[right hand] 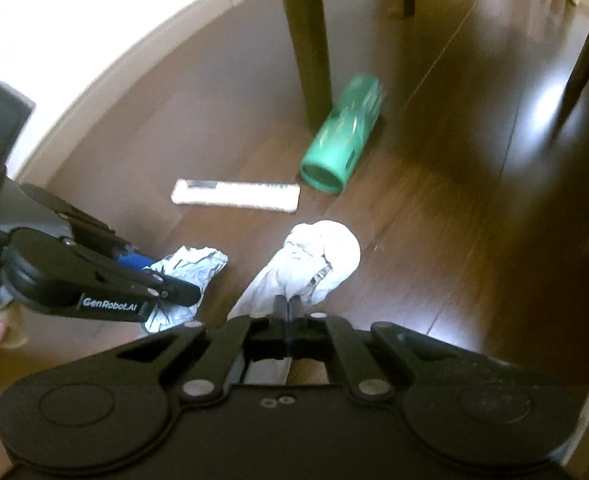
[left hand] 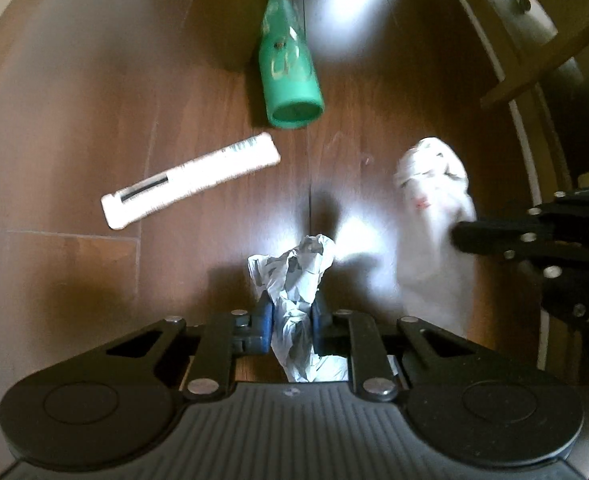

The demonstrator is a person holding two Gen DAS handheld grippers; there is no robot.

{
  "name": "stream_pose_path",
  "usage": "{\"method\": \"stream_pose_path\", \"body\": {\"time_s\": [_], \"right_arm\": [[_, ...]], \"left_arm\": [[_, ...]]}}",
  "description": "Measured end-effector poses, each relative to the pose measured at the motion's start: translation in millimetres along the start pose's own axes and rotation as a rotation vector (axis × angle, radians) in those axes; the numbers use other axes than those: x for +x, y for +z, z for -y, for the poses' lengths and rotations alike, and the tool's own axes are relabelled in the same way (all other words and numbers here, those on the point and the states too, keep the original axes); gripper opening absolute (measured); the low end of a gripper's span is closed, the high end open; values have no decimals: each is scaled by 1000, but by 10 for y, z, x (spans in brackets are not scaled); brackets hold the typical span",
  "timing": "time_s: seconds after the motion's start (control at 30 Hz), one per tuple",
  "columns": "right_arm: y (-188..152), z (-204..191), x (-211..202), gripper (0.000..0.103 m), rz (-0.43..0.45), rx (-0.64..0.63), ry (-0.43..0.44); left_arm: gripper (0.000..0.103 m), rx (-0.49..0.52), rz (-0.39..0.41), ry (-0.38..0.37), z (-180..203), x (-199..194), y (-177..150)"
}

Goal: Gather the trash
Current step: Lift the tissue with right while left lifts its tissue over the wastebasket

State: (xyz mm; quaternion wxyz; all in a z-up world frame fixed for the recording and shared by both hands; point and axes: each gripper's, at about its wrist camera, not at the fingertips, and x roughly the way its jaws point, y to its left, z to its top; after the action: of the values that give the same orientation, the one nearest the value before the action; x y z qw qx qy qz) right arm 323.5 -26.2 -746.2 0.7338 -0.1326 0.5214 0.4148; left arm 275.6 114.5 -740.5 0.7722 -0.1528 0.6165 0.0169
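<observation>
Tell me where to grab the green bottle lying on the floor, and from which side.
Grip the green bottle across the middle of its round body, coming down from above with the fingers straddling its width. It lies on its side on the wooden floor, its flat base toward the cameras; a chair leg seems to crowd its left flank in the right wrist view, so favour the base half.

"GenRobot.AI" in white letters on black side of left gripper [right hand: 166,280], seen from right wrist. Markings on green bottle [right hand: 344,136] and white box [right hand: 236,196] blurred, unreadable.
</observation>
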Motion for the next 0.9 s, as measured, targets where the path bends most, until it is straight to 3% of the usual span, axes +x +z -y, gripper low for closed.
{"method": "stream_pose_path", "body": {"time_s": [0.1,0.37,0.6,0.9], "right_arm": [[83,1,-311,0,42,6,-7],[339,-158,-1549,0,114,65,-11],[681,-397,-2983,0,178,54,-24],[1337,-729,-4755,0,257,23,-92]], "left_arm": [[18,-14,16,14,68,-279,96],[18,-29,100,41,613,-1606,332],[18,-4,162,20,1170,-3002,569],[18,11,242,-23,1448,-4718,968]]}}
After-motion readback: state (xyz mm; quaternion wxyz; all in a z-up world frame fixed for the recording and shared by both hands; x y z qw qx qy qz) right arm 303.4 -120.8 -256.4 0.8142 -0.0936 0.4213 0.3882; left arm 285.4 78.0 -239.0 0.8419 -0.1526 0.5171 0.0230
